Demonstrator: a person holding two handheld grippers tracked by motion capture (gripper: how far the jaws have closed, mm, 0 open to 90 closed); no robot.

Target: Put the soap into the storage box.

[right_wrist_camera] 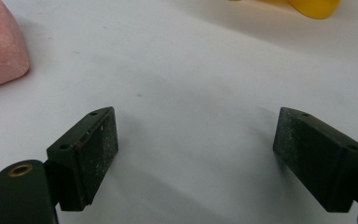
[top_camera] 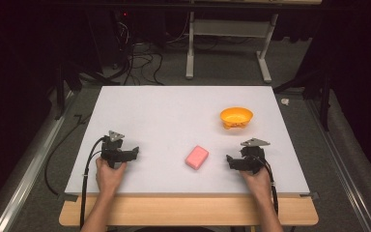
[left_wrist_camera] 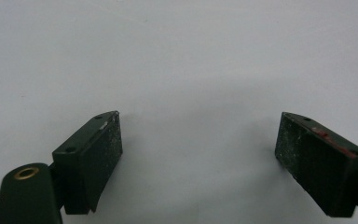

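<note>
1. Your two hands sit at the near edge of the counter (top_camera: 140, 101), one gripper in each.
2. Left gripper (top_camera: 136, 152): jaws wide apart, holding nothing.
3. Right gripper (top_camera: 228, 160): jaws wide apart, holding nothing.
4. One pink soap (top_camera: 196, 157) lies between them, nearer the right.
5. One orange bowl (top_camera: 236, 116) stands beyond, well apart.

Table: white rectangular board (top_camera: 174, 111) on wooden bench top (top_camera: 188, 216).
Floor: grey carpet (top_camera: 222, 67), black cables (top_camera: 140, 60).
Rear: white metal frame legs (top_camera: 190, 53), dark surroundings.
</note>
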